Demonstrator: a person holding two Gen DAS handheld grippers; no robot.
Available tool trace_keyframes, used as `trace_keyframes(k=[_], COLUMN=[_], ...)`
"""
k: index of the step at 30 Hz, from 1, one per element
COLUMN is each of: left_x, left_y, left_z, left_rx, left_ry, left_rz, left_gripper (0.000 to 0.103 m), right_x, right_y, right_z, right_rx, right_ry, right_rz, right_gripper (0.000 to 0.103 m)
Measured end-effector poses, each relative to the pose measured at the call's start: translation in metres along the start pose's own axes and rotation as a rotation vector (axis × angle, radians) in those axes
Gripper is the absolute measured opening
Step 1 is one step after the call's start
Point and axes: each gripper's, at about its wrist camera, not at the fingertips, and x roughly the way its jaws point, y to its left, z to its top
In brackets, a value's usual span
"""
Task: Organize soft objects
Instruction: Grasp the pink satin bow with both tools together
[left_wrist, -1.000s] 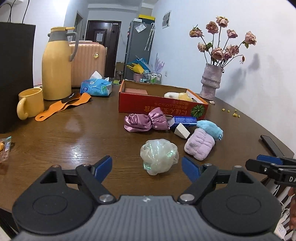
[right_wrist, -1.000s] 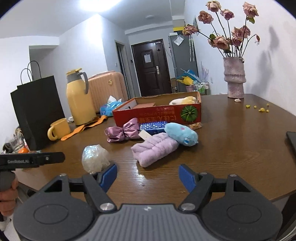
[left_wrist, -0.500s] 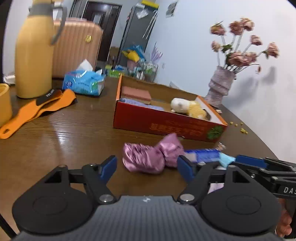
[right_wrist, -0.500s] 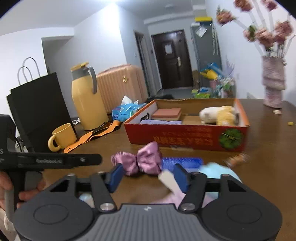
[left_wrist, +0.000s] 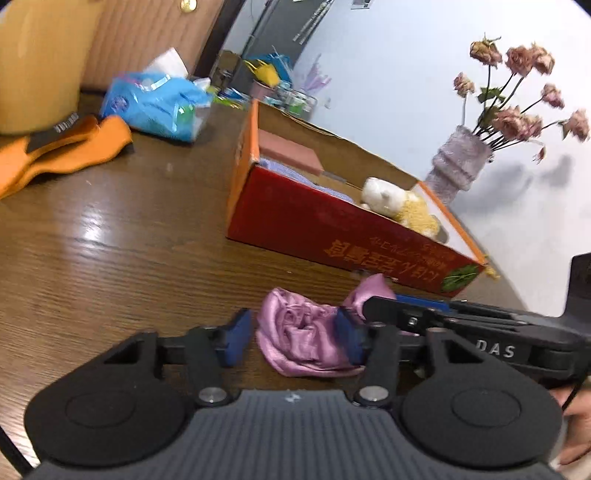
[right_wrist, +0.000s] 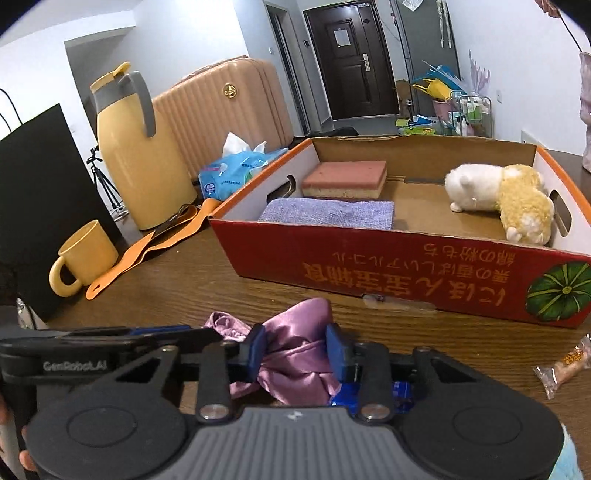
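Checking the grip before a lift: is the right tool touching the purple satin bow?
Touching. In the right wrist view, the right tool's closing blue pads press into the purple satin bow on both sides, with no gap visible.

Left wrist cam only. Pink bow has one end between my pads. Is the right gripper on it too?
Observer: Yes. The right gripper is closing on the bow's other end, with both pads against the satin.
Operator: Anything under the bow?
Observer: A blue packet sticks out from beneath it.
Operator: Table further right?
Observer: A wrapped snack lies there, nearer than the red box and apart from it.
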Motion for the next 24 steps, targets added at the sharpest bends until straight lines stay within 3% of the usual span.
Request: trace_keyframes(k=[2,5,9,15,24], left_x=[0.0,-0.004,-0.031,-0.096,-0.153], left_y=[-0.002,-0.012,-0.027,-0.074,-0.139], left_z=[-0.002,0.0,0.007,-0.004,-0.061], left_rx=[-0.001,0.048,0.067,0.139,0.194], left_ry=[-0.008,-0.008,-0.041,-0.141,-0.179], left_rz=[-0.022,0.007,0.017,-0.004,-0.116], left_gripper=[0.025,0.02,0.017,0.017,0.017], right_x=[-0.001,-0.004,-0.026,-0.1,-0.211], right_y=[0.002,0.003,0.012,0.035,0.035], right_z=[0.001,0.002,0.004,-0.005,-0.074], right_rx=[-0.007,-0.004,-0.017,-0.07,-0.009], right_ry=[-0.01,-0.041,-0.086,-0.217,-0.345], right_rz=[-0.003,0.004,0.023,0.032,0.002], right_gripper=[0.018,0.01,0.009,0.009,0.009])
